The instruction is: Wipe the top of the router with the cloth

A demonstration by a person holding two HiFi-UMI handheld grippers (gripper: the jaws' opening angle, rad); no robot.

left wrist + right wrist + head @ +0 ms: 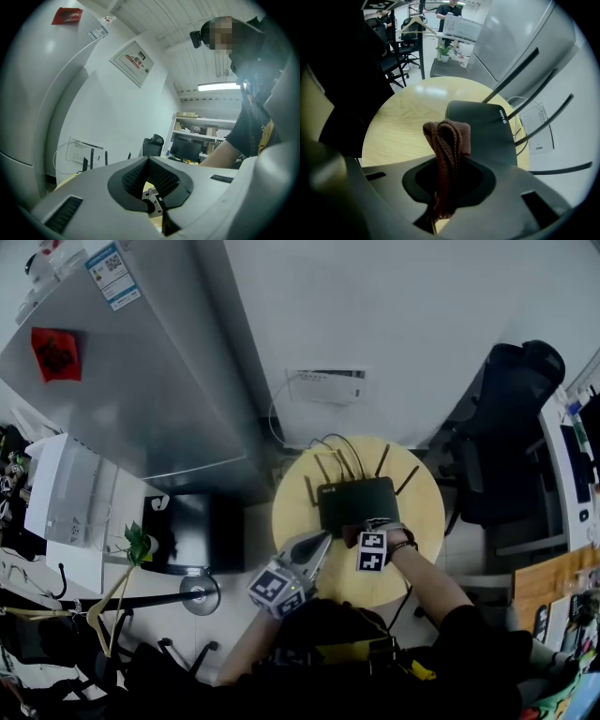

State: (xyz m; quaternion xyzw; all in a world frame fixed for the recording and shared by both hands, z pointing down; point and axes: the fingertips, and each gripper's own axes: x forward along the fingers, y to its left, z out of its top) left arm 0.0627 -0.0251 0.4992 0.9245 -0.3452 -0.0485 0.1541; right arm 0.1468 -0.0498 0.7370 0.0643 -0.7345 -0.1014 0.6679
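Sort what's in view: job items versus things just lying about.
Job: router, cloth, right gripper with jaws shut on the cloth.
Lying about: left gripper (empty, jaws together), refrigerator, office chair, potted plant.

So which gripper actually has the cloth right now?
The right gripper: its jaws are shut on the folded brown cloth, at the router's near edge. The left gripper's jaws are together with nothing between them.
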